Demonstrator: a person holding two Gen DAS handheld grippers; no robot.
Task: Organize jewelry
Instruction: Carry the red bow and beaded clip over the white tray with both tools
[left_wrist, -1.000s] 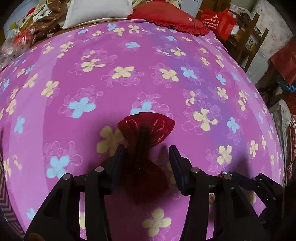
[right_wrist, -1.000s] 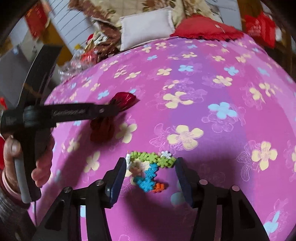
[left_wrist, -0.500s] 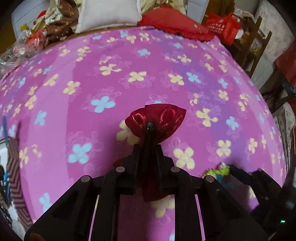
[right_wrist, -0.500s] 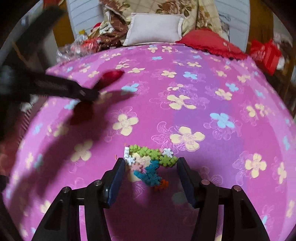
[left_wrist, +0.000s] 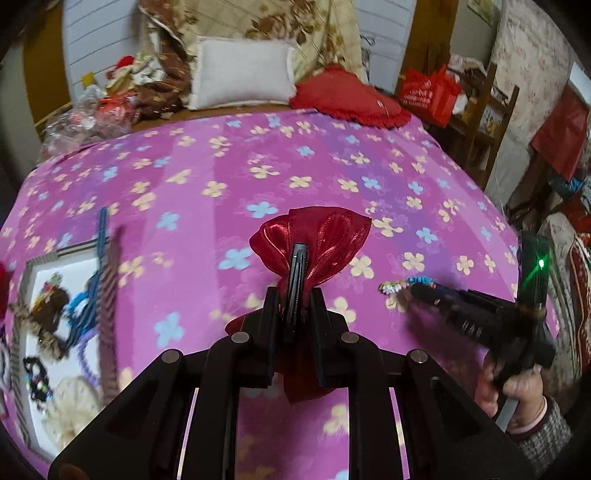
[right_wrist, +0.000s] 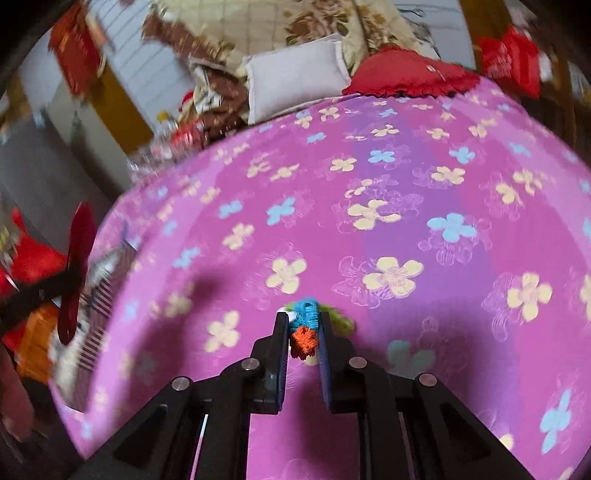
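Observation:
My left gripper (left_wrist: 298, 295) is shut on a shiny red bow hair clip (left_wrist: 325, 236) and holds it up above the pink flowered cloth (left_wrist: 258, 173). My right gripper (right_wrist: 303, 325) is shut on a multicoloured knitted hair piece (right_wrist: 309, 314), with blue, orange and green parts, lifted off the cloth. In the left wrist view the right gripper (left_wrist: 410, 288) shows at the right with the hair piece (left_wrist: 392, 286) at its tip. In the right wrist view the red bow (right_wrist: 75, 273) shows blurred at the far left.
A striped tray (left_wrist: 107, 295) with white lining holds several hair ties and ornaments at the table's left edge. A white pillow (left_wrist: 242, 75), a red cushion (left_wrist: 351, 99) and piled fabrics lie beyond the far edge. A wooden chair (left_wrist: 484, 122) stands at the right.
My left gripper closed on the red bow and lifted it up and leftwards toward the tray. My right gripper closed on the knitted hair piece and raised it off the cloth.

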